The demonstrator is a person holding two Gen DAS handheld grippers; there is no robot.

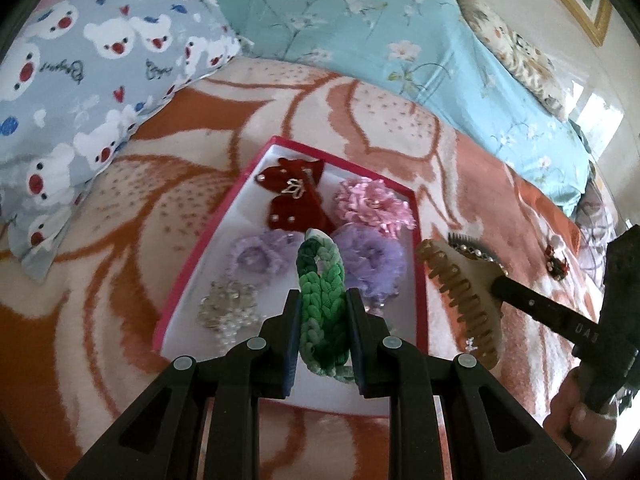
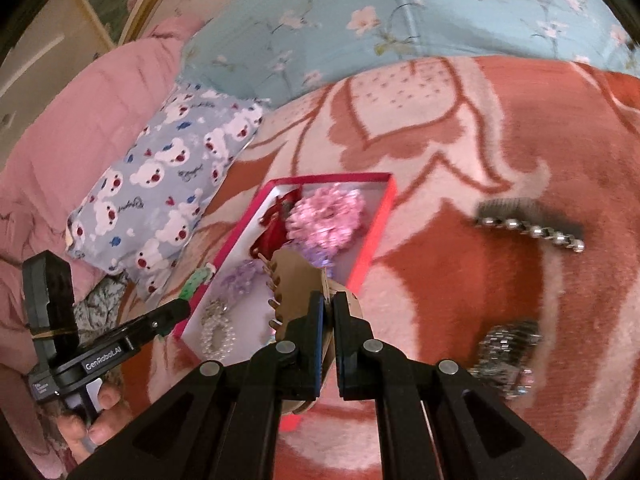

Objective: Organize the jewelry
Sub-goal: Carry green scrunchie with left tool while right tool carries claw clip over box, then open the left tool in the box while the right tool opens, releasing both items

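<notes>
A white-lined box with a pink rim (image 1: 208, 240) (image 2: 382, 224) lies on the bed. It holds a red bow clip (image 1: 294, 196), a pink flower scrunchie (image 1: 372, 204) (image 2: 324, 220), two purple scrunchies (image 1: 368, 260), and a clear bead-and-pearl piece (image 1: 230, 312) (image 2: 216, 328). My left gripper (image 1: 324, 320) is shut on a green braided hair tie (image 1: 320, 288) above the box. My right gripper (image 2: 328, 320) is shut on a beige claw clip (image 1: 464, 288) (image 2: 296, 276) at the box's right edge.
An orange and cream blanket (image 1: 120, 208) covers the bed. A dark rhinestone comb (image 2: 528, 228) and a sparkly silver clip (image 2: 508, 356) lie on it right of the box. A small red ornament (image 1: 556, 260) sits far right. A bear-print pillow (image 1: 80, 92) lies left.
</notes>
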